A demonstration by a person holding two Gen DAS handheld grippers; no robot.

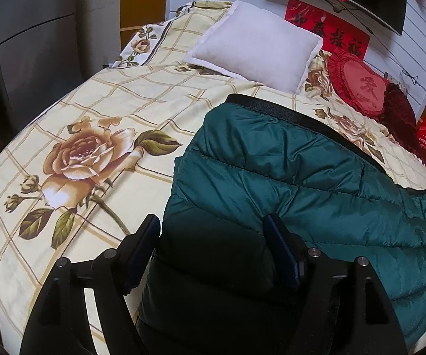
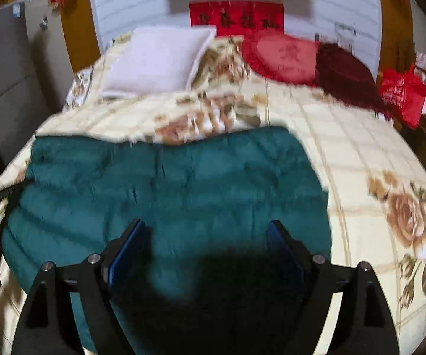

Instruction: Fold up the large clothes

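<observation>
A dark green quilted puffer jacket with a black trim edge lies folded on the bed, which is covered by a cream floral sheet. My left gripper is open and hovers over the jacket's near left edge, jaws wide apart and empty. In the right wrist view, which is motion-blurred, the jacket spreads across the bed's near middle. My right gripper is open above its near edge, holding nothing.
A white pillow, a red heart cushion and a dark red cushion lie at the head of the bed. A red bag stands at the far right. A grey cabinet stands left of the bed.
</observation>
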